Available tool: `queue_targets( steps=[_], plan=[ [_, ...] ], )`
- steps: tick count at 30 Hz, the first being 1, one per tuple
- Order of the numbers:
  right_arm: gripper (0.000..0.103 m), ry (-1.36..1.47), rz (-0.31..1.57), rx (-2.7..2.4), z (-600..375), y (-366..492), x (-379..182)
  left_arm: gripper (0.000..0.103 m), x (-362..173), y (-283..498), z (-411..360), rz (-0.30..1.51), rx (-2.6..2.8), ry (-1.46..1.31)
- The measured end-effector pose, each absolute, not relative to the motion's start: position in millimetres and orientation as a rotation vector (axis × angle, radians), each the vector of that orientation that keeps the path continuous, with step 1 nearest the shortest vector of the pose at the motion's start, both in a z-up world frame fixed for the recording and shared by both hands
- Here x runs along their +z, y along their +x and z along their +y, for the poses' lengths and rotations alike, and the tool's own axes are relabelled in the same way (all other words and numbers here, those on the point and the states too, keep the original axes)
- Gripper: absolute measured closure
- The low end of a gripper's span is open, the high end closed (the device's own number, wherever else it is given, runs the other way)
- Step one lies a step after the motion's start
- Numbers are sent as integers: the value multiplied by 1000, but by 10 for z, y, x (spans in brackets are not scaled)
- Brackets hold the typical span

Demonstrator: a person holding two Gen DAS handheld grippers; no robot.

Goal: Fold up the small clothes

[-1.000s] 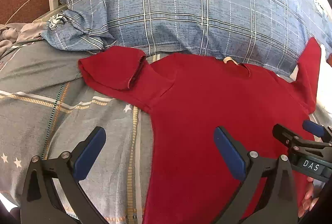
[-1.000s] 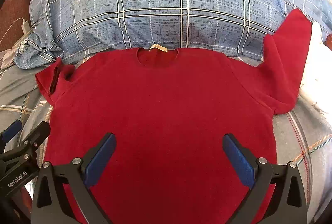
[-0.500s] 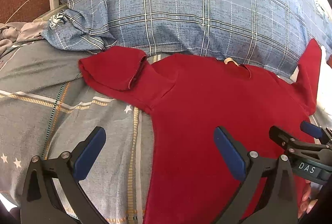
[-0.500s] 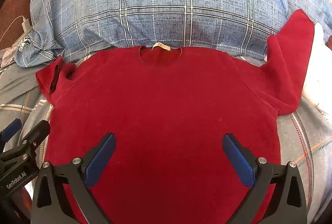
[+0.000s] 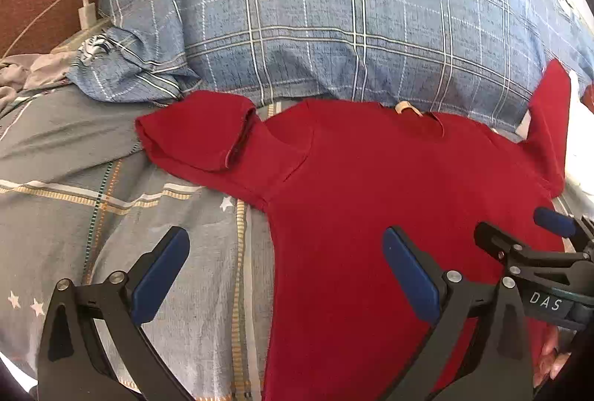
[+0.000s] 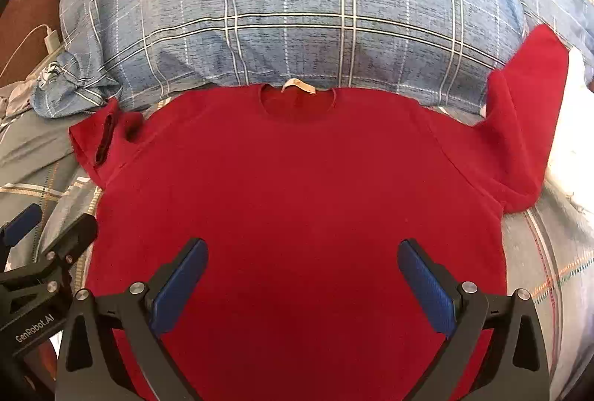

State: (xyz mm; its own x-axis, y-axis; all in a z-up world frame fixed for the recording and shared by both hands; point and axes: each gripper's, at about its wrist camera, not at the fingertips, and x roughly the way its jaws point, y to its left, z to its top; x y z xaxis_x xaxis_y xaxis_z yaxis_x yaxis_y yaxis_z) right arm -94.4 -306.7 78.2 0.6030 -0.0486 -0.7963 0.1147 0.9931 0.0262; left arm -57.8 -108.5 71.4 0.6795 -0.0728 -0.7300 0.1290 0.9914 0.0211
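— Little has moved since a second ago: both grippers have eased slightly nearer the pillow, and the shirt lies as it did.

— How do the fingers stand?

— On the left gripper (image 5: 286, 274) the blue pads (image 5: 161, 274) are spread wide and hold nothing. One finger is over the grey bedspread (image 5: 111, 215), the other over the left part of the red T-shirt (image 5: 371, 196). The right gripper (image 6: 302, 286) is likewise wide open and empty, both its pads (image 6: 427, 289) above the lower middle of the shirt.

— Can each see the other?

— Yes. The right gripper shows at the right edge of the left wrist view, with fingertips of a hand (image 5: 549, 356) below it. The left gripper shows at the left edge of the right wrist view.

— And where is the shirt?

— Spread flat on the bedspread, neckline at the far side with a pale label (image 6: 299, 85) showing. Its collar edge touches the blue plaid pillow (image 6: 297, 11). The left sleeve (image 5: 196, 137) is folded back on itself and rumpled. The right sleeve (image 6: 527, 111) turns upward against the pillow's right end.

— Anything further out?

— A white charger and cable (image 5: 87, 15) at the far left, beside crumpled grey cloth (image 5: 22, 78).
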Motion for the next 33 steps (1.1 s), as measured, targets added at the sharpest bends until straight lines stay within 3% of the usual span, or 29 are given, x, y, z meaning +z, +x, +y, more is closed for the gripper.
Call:
queue_targets(
  steps=[33],
  plan=[
    [2, 37, 946, -67, -2657, -607, 604, 0, 554, -303, -694, 805, -66, -8]
  ],
)
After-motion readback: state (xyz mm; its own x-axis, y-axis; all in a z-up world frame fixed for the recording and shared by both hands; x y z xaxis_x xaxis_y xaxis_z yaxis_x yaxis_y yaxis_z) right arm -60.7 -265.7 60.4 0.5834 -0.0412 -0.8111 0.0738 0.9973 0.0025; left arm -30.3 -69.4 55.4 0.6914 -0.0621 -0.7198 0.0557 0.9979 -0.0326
